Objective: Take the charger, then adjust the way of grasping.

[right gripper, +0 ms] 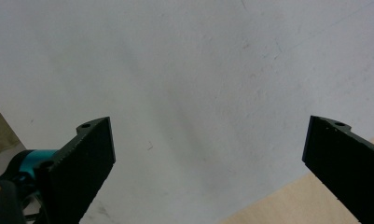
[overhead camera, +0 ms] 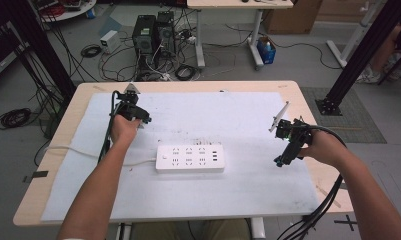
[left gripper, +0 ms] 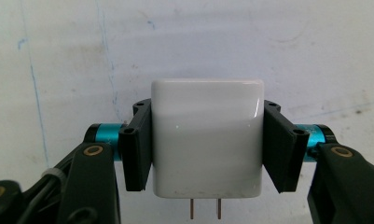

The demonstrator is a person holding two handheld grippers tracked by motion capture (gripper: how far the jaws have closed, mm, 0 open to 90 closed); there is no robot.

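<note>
high view looks down on the table [overhead camera: 288,90]; both gripper views face its white mat [right gripper: 198,70] closely.

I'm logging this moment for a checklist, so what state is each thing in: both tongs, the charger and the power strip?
Left tongs: shut on the white charger.
White charger: gripped by its two sides, prongs bare, not plugged in.
Right tongs: open, nothing between the jaws.
Power strip: flat on the white mat, every socket free, its cord trailing off to the left.
</note>
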